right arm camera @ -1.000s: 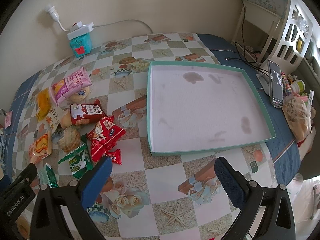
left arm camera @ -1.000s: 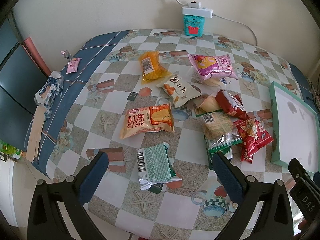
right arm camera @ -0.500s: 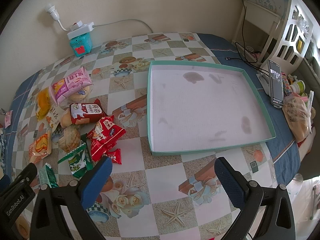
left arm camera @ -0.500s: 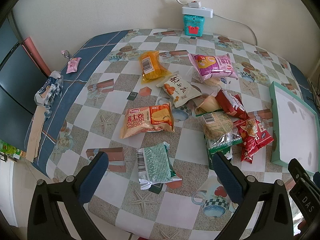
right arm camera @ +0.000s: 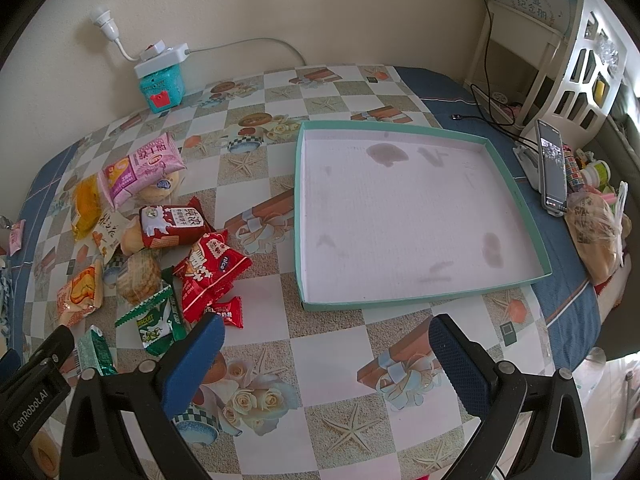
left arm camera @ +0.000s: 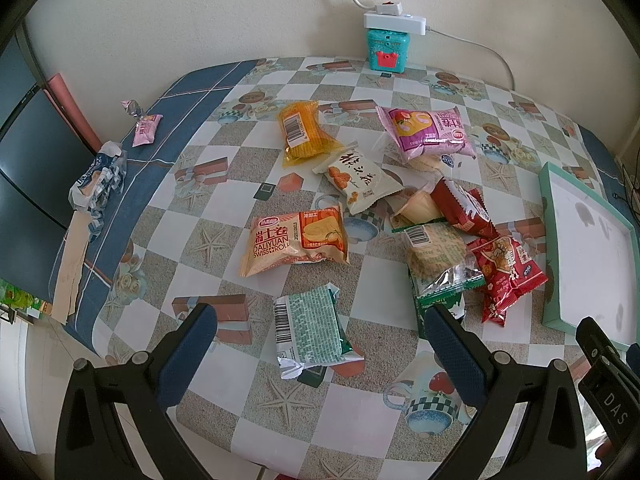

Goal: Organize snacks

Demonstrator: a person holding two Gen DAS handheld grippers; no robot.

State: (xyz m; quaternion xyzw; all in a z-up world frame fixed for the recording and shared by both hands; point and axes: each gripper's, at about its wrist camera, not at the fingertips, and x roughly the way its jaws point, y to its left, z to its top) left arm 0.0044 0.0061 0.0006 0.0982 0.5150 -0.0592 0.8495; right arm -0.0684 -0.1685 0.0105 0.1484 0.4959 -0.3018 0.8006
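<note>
Now, snacks: crinkly foil packets, scattered left.
Tray: shallow square, teal rim, right.
Left tool: spread, empty.
Right tool: spread, empty.

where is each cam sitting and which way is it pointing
Left wrist: on the left gripper, above the near table edge, looking over the scattered snack packets toward the wall; its open jaws show, plus the other gripper at lower right.
Right wrist: on the right gripper, facing the empty teal tray; open jaws show, other gripper at lower left.
Shared: the tray, the teal box by the wall, and the pink packet.
</note>
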